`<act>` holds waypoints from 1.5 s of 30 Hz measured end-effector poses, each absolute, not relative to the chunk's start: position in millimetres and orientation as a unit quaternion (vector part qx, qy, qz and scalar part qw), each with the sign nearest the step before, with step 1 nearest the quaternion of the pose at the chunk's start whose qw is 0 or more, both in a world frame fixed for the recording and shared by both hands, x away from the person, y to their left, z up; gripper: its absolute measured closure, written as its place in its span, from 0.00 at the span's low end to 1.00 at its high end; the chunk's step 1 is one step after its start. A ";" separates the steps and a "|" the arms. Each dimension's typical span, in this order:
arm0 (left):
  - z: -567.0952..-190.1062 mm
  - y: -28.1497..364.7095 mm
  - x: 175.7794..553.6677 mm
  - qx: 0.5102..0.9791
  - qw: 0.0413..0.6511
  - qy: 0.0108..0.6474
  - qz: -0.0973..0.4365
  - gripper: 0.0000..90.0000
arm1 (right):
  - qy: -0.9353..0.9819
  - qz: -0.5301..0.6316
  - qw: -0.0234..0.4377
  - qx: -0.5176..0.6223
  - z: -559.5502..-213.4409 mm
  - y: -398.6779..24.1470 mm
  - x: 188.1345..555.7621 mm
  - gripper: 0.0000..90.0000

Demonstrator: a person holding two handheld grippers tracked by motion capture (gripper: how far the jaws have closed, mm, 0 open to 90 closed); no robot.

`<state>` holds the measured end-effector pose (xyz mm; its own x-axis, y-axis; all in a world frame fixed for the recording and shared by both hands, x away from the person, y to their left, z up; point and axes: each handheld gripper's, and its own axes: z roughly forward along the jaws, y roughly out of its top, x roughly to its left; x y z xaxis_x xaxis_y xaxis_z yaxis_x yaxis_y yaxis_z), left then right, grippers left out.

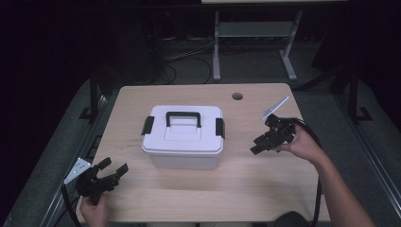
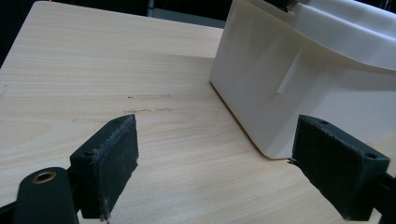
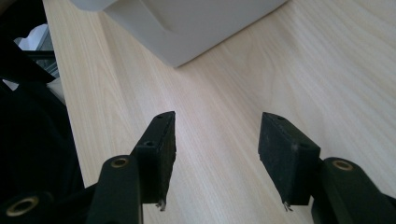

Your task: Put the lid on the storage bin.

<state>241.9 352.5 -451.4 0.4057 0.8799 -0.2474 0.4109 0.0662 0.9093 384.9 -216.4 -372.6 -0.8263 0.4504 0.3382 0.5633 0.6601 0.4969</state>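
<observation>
white plastic storage box (image 1: 183, 137) sits mid-worktop (image 1: 265, 189), lid on, black carry handle (image 1: 183, 117) lying flat on the lid, black side latches at 9 o'clock (image 1: 147, 125) and 3 o'clock (image 1: 220, 127) of the lid, both looking folded down. left hand-held gripper (image 1: 115, 168) rests near the worktop's 7 o'clock corner, jaws spread wide with nothing between them; in the left gripper view its pads (image 2: 112, 163) frame bare wood, with the box's near corner (image 2: 280, 102) just ahead toward 1 o'clock. right hand-held gripper (image 1: 257, 145) sits at 3 o'clock of the box, well apart from it, jaws part-open and empty; the right gripper view has the pads (image 3: 161, 149) over bare wood and the box's lower corner (image 3: 187, 28) at 12 o'clock. judgement on handling: box is a stiff moulded shell, probably light unless loaded; contents not visible. smooth glossy walls would slip under the pads, and the body is too broad for one jaw span. best holds look like the carry handle, once raised, for lifting, or the latch tabs, one per gripper, for opening the lid. latches likely need a firm outward pull from the bottom edge; the other gripper should steady the box so it does not skate across the worktop.
</observation>
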 end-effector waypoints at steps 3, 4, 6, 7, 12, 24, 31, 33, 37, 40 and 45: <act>-451.4 352.4 242.2 0.647 0.533 0.499 0.220 0.15 | -0.905 -0.303 0.095 -0.282 -376.1 -219.7 382.5 0.50; -451.4 352.3 242.3 0.648 0.532 0.499 0.220 0.15 | -0.906 -0.302 0.095 -0.283 -376.9 -220.7 381.8 0.50; -451.4 352.1 242.3 0.648 0.532 0.498 0.220 0.15 | -0.904 -0.304 0.097 -0.284 -378.1 -222.5 380.3 0.50; -451.4 352.1 242.3 0.649 0.532 0.498 0.220 0.15 | -0.904 -0.305 0.096 -0.284 -379.0 -223.2 379.7 0.50; -451.5 352.2 242.3 0.648 0.532 0.498 0.220 0.15 | -0.902 -0.308 0.098 -0.287 -383.5 -227.9 376.0 0.49; -451.6 351.9 242.6 0.648 0.532 0.499 0.219 0.15 | -0.893 -0.314 0.106 -0.304 -396.5 -244.1 365.8 0.47; -451.6 351.2 242.9 0.649 0.531 0.499 0.218 0.15 | -0.889 -0.315 0.106 -0.314 -403.9 -253.0 359.0 0.45; -451.5 351.4 242.8 0.649 0.531 0.499 0.218 0.15 | -0.887 -0.318 0.106 -0.317 -405.3 -255.7 357.0 0.45; -451.8 351.9 243.0 0.648 0.532 0.500 0.217 0.15 | -0.885 -0.319 0.107 -0.321 -410.0 -261.0 352.9 0.45; -451.6 351.6 242.9 0.648 0.532 0.499 0.218 0.15 | -0.884 -0.320 0.107 -0.323 -412.2 -263.5 349.1 0.45; -451.7 352.2 242.1 0.648 0.532 0.499 0.219 0.15 | -0.882 -0.323 0.106 -0.325 -413.9 -267.1 345.3 0.45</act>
